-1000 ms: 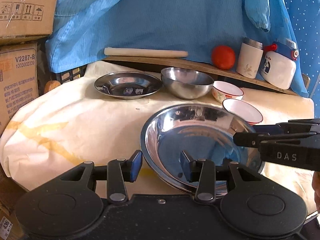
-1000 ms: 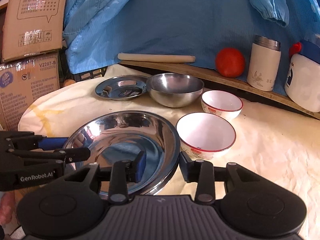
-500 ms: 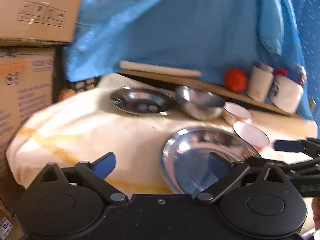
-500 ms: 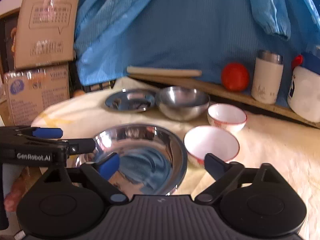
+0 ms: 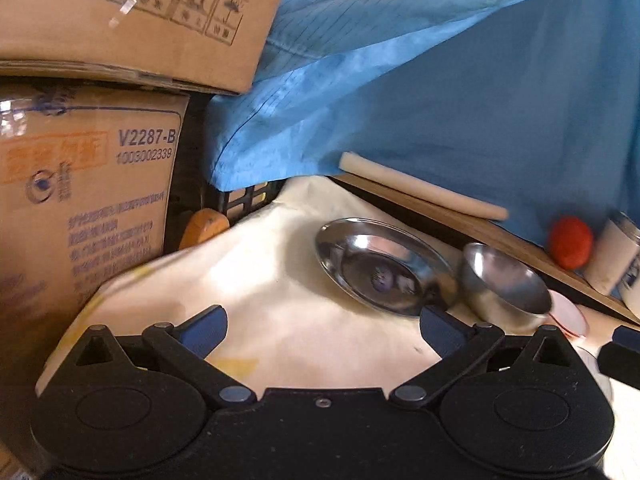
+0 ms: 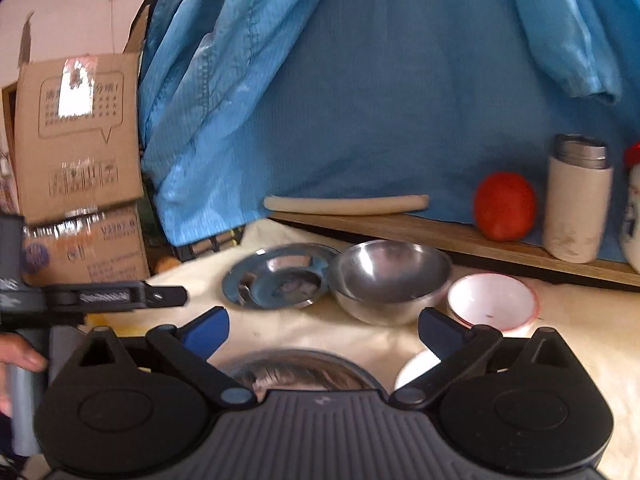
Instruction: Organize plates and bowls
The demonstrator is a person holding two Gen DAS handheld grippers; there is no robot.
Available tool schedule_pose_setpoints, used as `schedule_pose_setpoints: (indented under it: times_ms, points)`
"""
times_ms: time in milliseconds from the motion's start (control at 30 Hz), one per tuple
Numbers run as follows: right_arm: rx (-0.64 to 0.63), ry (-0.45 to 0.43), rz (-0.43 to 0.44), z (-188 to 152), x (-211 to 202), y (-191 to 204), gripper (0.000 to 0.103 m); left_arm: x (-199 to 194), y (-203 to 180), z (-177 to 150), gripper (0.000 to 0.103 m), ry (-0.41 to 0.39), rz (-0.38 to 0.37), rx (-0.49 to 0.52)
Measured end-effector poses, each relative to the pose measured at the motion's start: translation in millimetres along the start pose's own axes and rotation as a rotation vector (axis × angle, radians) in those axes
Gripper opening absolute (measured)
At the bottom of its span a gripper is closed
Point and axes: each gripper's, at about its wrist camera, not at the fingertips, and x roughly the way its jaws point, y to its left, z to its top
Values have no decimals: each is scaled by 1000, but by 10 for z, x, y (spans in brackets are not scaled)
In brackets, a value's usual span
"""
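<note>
Nearest the right tongs (image 6: 323, 330), whose jaws are opening, now spread wide with nothing between them, the big steel plate (image 6: 300, 366) lies on the cloth-covered surface (image 6: 580, 344) just under the tool's nose, only its far rim showing. The left tongs (image 5: 323, 330) also stand wide and empty, over bare cloth.

The step in hand looks like going for the next dish to stack. To do it well, I would come in low and level at a rim, one jaw inside and one outside, and close only once the edge sits well between the pads, since polished steel slips easily.

Beside the big plate, at its right, a white bowl (image 6: 416, 366) peeks out from behind the right tongs. Farther on, in a row, sit the small steel plate (image 6: 276, 280), the steel bowl (image 6: 390, 280) touching or nearly touching its right edge, and a second white bowl with a red rim (image 6: 492, 300) close to the steel bowl.

That crowding is the main obstacle: a jaw reaching for one rim may knock its neighbour. In the right-hand view the left tongs also cross the left side, so the two tools could collide.

Behind, a wooden board (image 6: 460, 236) carries a rolling pin (image 6: 346, 204), a tomato (image 6: 505, 206) and a cream jar (image 6: 578, 200); blue cloth (image 6: 380, 80) hangs above, cardboard boxes (image 5: 80, 208) at the left.
</note>
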Motion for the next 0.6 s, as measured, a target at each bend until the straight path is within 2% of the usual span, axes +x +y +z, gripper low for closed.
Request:
schedule_pose_setpoints:
  times_ms: [167, 333, 600]
  points:
    - [47, 21, 72, 314, 300, -71, 103, 230, 43, 65, 102, 33, -14, -20]
    - [61, 120, 147, 672, 782, -107, 103, 392, -6, 66, 102, 47, -59, -30]
    - [64, 219, 196, 866, 1437, -45, 103, 606, -75, 76, 102, 47, -103, -47]
